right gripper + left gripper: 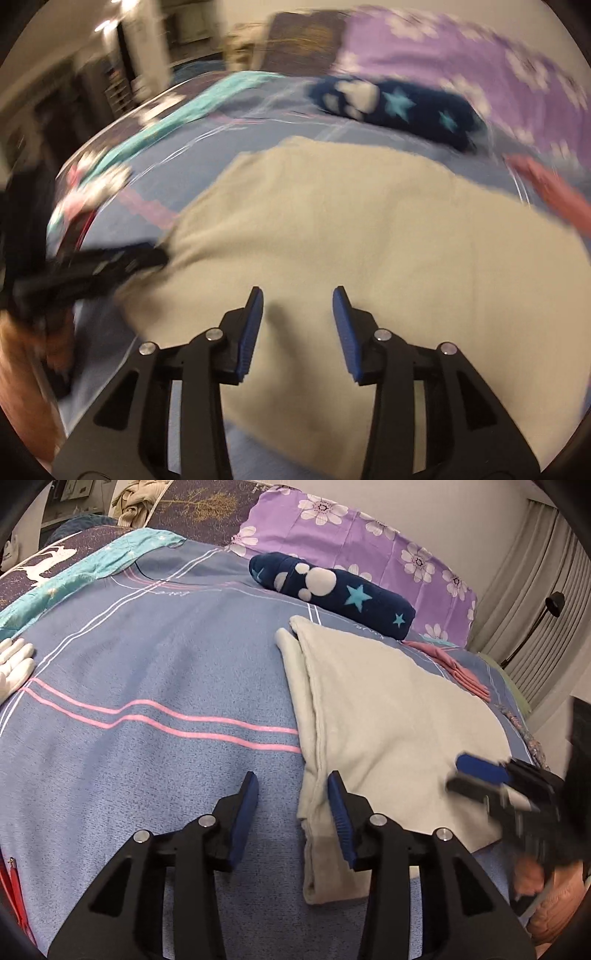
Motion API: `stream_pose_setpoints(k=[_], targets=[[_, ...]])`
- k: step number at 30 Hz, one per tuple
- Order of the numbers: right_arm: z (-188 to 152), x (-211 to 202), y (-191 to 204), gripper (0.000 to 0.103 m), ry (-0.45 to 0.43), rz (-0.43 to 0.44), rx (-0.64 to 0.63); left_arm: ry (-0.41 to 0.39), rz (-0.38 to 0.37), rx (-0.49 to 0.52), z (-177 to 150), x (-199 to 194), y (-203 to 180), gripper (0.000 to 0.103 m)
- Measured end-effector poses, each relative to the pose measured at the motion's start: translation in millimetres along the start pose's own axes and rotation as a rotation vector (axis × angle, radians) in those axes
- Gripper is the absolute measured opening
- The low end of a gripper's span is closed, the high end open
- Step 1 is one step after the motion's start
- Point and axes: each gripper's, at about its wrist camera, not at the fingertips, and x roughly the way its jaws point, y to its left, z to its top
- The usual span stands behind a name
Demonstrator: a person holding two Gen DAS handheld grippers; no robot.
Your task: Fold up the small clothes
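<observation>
A cream-white folded garment [388, 731] lies on the blue striped bedspread [147, 672]. My left gripper [293, 786] is open and empty, its right finger over the garment's left edge, its left finger over bare bedspread. My right gripper [476, 775] shows blurred at the garment's near right corner in the left wrist view. In the right wrist view the right gripper [297, 299] is open and empty above the garment [369, 240]. The left gripper [122, 262] shows blurred at the garment's left edge there.
A dark blue rolled cloth with stars [332, 594] lies behind the garment, against a purple flowered pillow [369, 542]. A pink cloth [461, 668] lies at the right. White gloves [14, 668] lie at the left edge. A lamp [554, 605] stands beyond the bed.
</observation>
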Motion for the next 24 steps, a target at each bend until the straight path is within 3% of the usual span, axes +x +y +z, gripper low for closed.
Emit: stream_pose_setpoints(k=[3, 7, 10, 11, 14, 17, 24], targets=[[-13.2, -1.4, 60.3, 0.04, 0.004, -0.013, -0.261, -0.023, -0.024, -0.032, 2.7, -7.0, 7.7, 0.036], [-21.0, 5.0, 94.4, 0.042, 0.029, -0.027, -0.404, -0.062, -0.061, 0.013, 22.0, -17.7, 9.6, 0.036], [-19.0, 14.3, 105.9, 0.043, 0.042, -0.08, -0.448, -0.036, -0.148, 0.021, 44.8, -10.9, 11.8, 0.041], [-17.8, 16.5, 107.6, 0.043, 0.042, -0.089, -0.454, -0.02, -0.166, 0.032, 49.4, -6.0, 10.7, 0.048], [-11.5, 25.2, 110.4, 0.043, 0.057, -0.112, -0.447, 0.073, -0.194, 0.106, 67.0, 25.3, 4.3, 0.057], [-4.5, 35.0, 111.6, 0.043, 0.06, -0.12, -0.44, 0.188, -0.214, 0.093, 80.2, 67.6, 5.0, 0.057], [13.9, 58.2, 113.1, 0.041, 0.037, -0.147, -0.416, 0.168, -0.291, 0.02, 107.2, 105.0, 7.6, 0.057]])
